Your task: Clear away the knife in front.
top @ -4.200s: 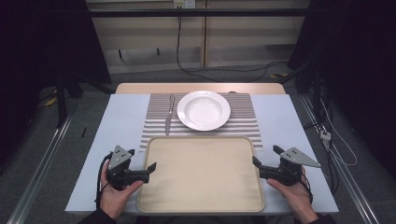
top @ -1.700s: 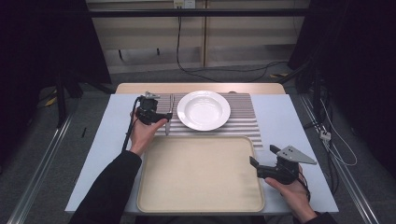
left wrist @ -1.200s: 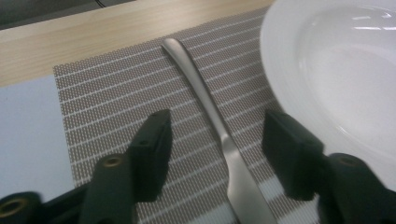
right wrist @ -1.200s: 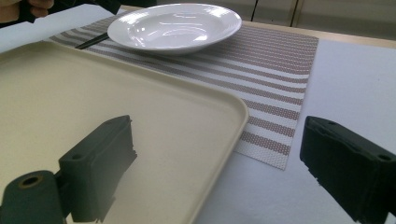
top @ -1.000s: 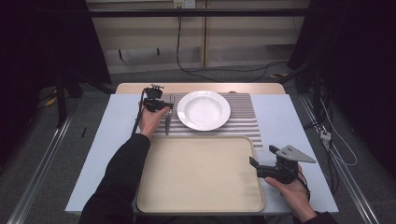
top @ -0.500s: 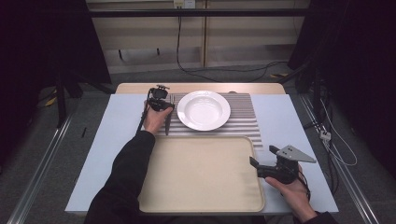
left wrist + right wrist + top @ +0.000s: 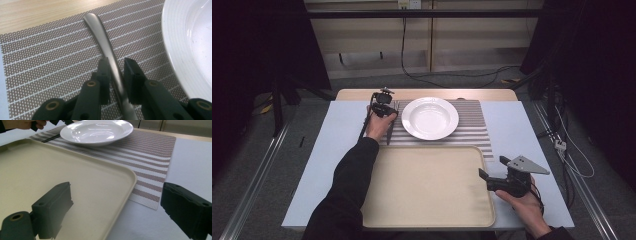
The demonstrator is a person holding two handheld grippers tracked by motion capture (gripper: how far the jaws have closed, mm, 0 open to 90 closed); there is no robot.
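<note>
Looking down from the high view, the left gripper (image 7: 388, 111) sits near the far left of the striped woven placemat (image 7: 472, 125), over a slim grey metal piece of cutlery (image 7: 390, 133) that lies just left of the white round ceramic plate (image 7: 430, 117). The right gripper (image 7: 493, 181) hangs over the right edge of the large beige plastic tray (image 7: 422, 187), which fills the near middle of the pale blue table (image 7: 327, 150). The tray's far edge lies just at the placemat's near edge.

Along the left gripper view, the two black jaws flank the cutlery's smooth handle (image 7: 105, 47), one on each side, close against it; they have just been closing around it, though whether the pads (image 7: 106, 72) press on the metal cannot be told. The handle's rounded end points toward the placemat's far edge, where the wood tabletop (image 7: 37, 12) shows. The plate's rim (image 7: 175, 47) curves past on the right.

From the right gripper view, the jaws stand wide apart and hold nothing: one over the tray (image 7: 82, 177), the other beyond its corner over the table (image 7: 190, 160). The plate (image 7: 96, 131) sits farther off on the placemat (image 7: 155, 147).
</note>
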